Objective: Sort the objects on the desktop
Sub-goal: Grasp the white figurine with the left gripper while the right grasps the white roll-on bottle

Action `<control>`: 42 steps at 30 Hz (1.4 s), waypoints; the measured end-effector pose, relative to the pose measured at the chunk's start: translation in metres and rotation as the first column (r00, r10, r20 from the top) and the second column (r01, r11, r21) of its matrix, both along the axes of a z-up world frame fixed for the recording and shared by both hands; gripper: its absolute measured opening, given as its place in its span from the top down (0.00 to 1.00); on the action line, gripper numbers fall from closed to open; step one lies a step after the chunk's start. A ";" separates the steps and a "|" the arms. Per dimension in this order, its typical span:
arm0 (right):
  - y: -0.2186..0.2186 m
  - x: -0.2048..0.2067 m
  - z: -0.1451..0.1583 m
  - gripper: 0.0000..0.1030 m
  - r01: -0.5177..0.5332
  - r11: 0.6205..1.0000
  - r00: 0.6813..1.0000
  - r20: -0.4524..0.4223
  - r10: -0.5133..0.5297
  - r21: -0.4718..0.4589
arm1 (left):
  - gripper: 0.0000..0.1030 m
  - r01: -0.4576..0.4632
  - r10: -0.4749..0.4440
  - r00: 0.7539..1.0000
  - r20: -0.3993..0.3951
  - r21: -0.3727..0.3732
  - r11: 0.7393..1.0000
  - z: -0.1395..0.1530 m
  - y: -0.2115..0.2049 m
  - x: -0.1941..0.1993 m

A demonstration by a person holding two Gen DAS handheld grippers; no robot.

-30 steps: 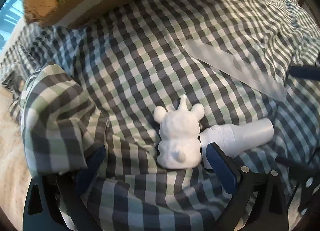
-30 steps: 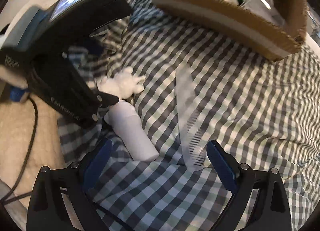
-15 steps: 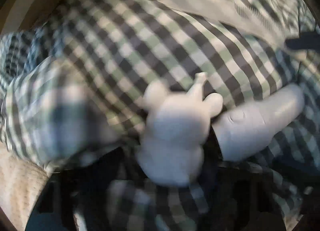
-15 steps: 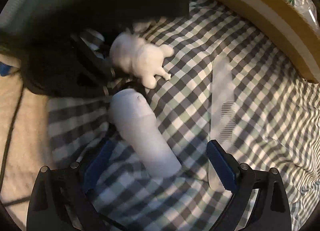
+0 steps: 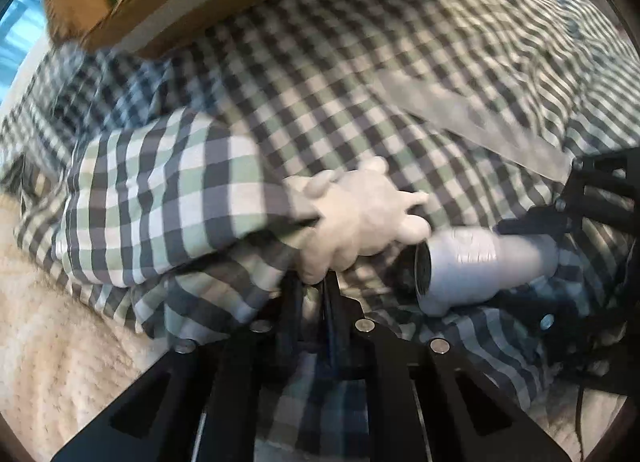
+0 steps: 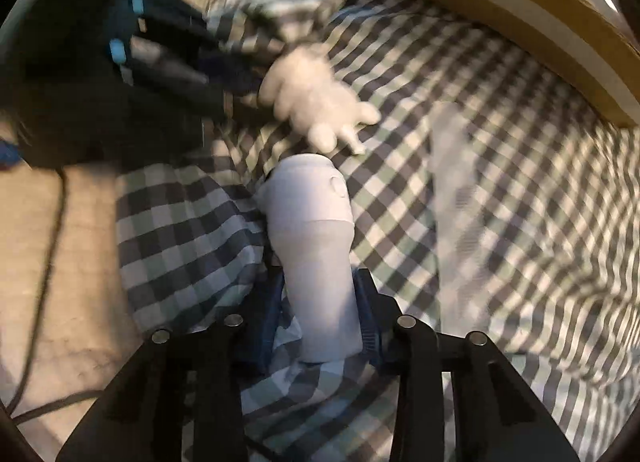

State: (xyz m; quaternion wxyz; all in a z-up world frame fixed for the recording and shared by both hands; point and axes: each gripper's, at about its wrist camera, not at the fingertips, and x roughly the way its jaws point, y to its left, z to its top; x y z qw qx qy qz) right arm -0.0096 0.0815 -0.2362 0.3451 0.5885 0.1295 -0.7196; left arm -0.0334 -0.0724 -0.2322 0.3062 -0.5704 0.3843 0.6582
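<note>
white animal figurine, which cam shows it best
The left wrist view: the white animal figurine sits near centre, its lower end pinched between the closing left gripper. The right wrist view shows the figurine further off, blurred, beside that gripper's dark body.

left gripper (image 5: pixel 314 290): points straight down, jaws closing, nearly together | right gripper (image 6: pixel 320 322): steeply down, jaws closing
</note>
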 end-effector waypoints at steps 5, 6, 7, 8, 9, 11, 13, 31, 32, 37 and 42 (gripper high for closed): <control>0.028 -0.001 0.024 0.69 0.076 0.995 0.997 -0.015 -0.077 -0.061 | 0.35 0.105 -0.105 0.994 0.013 -0.013 0.994 0.002 0.071 0.064; 0.033 -0.002 0.028 0.69 0.088 0.994 0.996 -0.018 -0.090 -0.067 | 0.33 0.115 -0.115 0.993 0.005 -0.020 0.993 0.003 0.078 0.068; 0.041 -0.004 0.033 0.69 0.098 0.992 0.995 -0.019 -0.100 -0.076 | 0.33 0.115 -0.115 0.993 -0.011 -0.033 0.993 0.001 0.083 0.068; 0.046 -0.005 0.037 0.69 0.111 0.990 0.993 -0.023 -0.113 -0.083 | 0.33 0.113 -0.114 0.993 -0.016 -0.045 0.993 0.002 0.092 0.067; 0.050 -0.005 0.039 0.69 0.121 0.989 0.992 -0.025 -0.123 -0.090 | 0.34 0.117 -0.118 0.993 -0.019 -0.053 0.992 0.000 0.098 0.068; 0.056 -0.009 0.045 0.69 0.136 0.984 0.990 -0.018 -0.139 -0.115 | 0.42 0.121 -0.122 0.993 -0.009 -0.057 0.991 -0.001 0.107 0.064; 0.067 -0.014 0.050 0.69 0.149 0.980 0.988 -0.019 -0.152 -0.129 | 0.47 0.121 -0.121 0.993 0.007 -0.060 0.991 -0.001 0.112 0.067; 0.106 -0.019 0.067 0.69 0.282 0.941 0.952 -0.069 -0.299 -0.185 | 0.85 -0.033 0.035 0.999 -0.015 0.145 0.989 0.095 0.104 0.046; 0.107 -0.022 0.067 0.69 0.296 0.936 0.946 -0.077 -0.315 -0.190 | 0.86 -0.028 0.033 0.999 -0.031 0.159 0.987 0.106 0.100 0.044; 0.116 -0.028 0.097 0.70 0.299 0.922 0.933 -0.127 -0.337 -0.247 | 0.89 -0.006 0.022 0.998 -0.066 0.240 0.971 0.151 0.091 0.050; 0.126 -0.033 0.135 0.69 0.293 0.903 0.910 -0.198 -0.364 -0.313 | 0.45 0.031 -0.036 0.999 0.017 0.213 0.977 0.090 0.055 0.002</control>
